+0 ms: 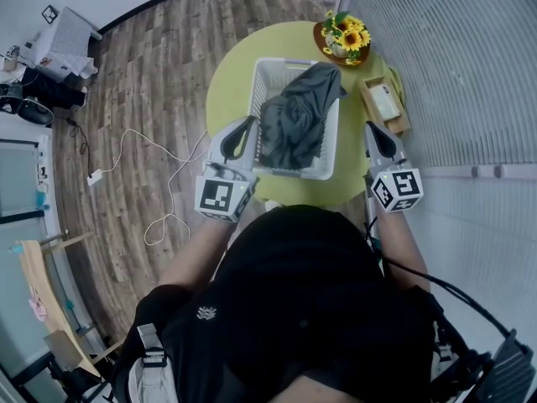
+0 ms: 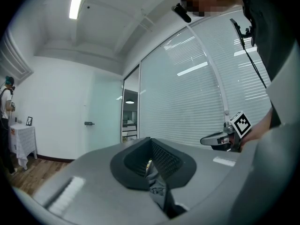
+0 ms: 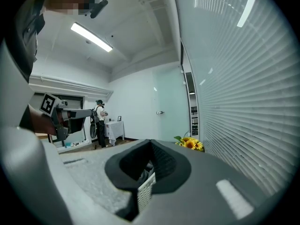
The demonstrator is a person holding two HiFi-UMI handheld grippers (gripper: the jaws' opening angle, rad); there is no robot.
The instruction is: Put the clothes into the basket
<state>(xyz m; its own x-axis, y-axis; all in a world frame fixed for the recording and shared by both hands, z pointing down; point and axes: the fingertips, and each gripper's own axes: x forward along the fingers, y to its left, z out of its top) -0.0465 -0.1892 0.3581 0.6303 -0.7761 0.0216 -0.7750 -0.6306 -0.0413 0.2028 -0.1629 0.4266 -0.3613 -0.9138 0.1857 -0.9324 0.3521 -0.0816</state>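
Note:
A white slatted basket (image 1: 328,151) stands on the round yellow-green table (image 1: 231,70). Dark grey clothes (image 1: 294,120) lie heaped in it, with one end draped over the far right rim. My left gripper (image 1: 248,122) hovers by the basket's left wall, pointing level, jaws together. In the left gripper view, dark fabric (image 2: 157,189) shows through the slit of the left gripper (image 2: 151,165); I cannot tell whether it is pinched. My right gripper (image 1: 372,128) is right of the basket, shut and empty. In the right gripper view, the right gripper (image 3: 150,165) frames the basket's wall (image 3: 146,186).
A pot of sunflowers (image 1: 346,36) and a small wooden box (image 1: 383,101) sit at the table's far right. White blinds (image 1: 453,65) close off the right side. A white cable (image 1: 143,166) trails over the wooden floor to the left. A person stands by a far table (image 3: 99,121).

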